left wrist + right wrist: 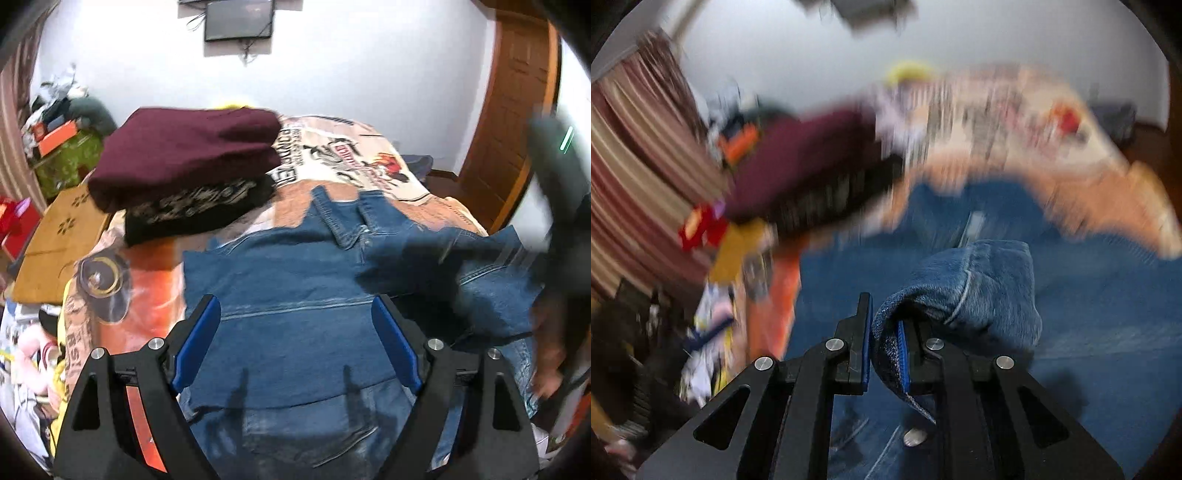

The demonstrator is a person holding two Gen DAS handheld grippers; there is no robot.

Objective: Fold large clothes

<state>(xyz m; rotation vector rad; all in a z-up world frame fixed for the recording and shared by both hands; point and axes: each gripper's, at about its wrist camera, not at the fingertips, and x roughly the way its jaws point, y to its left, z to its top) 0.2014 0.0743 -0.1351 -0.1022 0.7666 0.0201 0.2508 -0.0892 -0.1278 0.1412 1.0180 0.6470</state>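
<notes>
A blue denim jacket [288,295] lies spread on the bed, collar at the far side. My left gripper [295,314] is open and empty, hovering over the jacket's back panel. My right gripper [884,325] is shut on a fold of the denim jacket [975,291] and holds it lifted above the rest of the garment; that view is strongly motion-blurred. In the left wrist view the right gripper shows as a dark blur [557,192] at the right, with a raised denim sleeve [443,258] below it.
A stack of folded clothes, maroon [184,155] on top of black patterned [199,210], sits at the bed's far left. The bedspread [351,158] is printed. A wooden board [59,240] and clutter lie left of the bed. A wooden door [517,110] is at the right.
</notes>
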